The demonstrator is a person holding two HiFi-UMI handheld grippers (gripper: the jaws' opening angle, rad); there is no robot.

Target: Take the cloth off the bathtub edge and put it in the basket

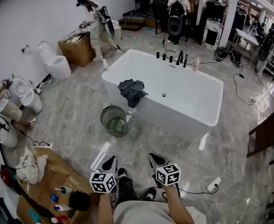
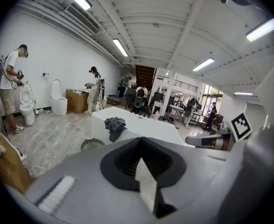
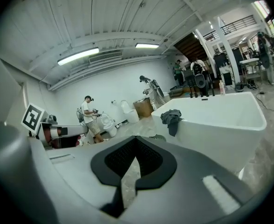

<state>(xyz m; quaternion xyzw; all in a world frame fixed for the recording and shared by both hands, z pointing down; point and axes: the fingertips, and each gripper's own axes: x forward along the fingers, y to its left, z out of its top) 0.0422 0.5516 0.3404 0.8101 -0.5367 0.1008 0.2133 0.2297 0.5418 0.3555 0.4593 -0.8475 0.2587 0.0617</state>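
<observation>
Though clenched tight, holding nothing: left gripper (image 2: 140,146) and right gripper (image 3: 136,143), jaws pressed together. Held low at bottom centre of the head view, well apart from the bathtub (image 1: 188,120) at frame centre. Judged as the opening step, approach not yet made. Calls next for moving closer, parting one pair of jaws and pinching a raised fold. Dark grey cloth (image 1: 132,92), crumpled, draped over the bathtub's near-left rim, one tail hanging down the outer wall; probably limp and apt to trail. Round mesh basket (image 1: 106,120) on the floor just beside the bathtub, lower left of the cloth.
</observation>
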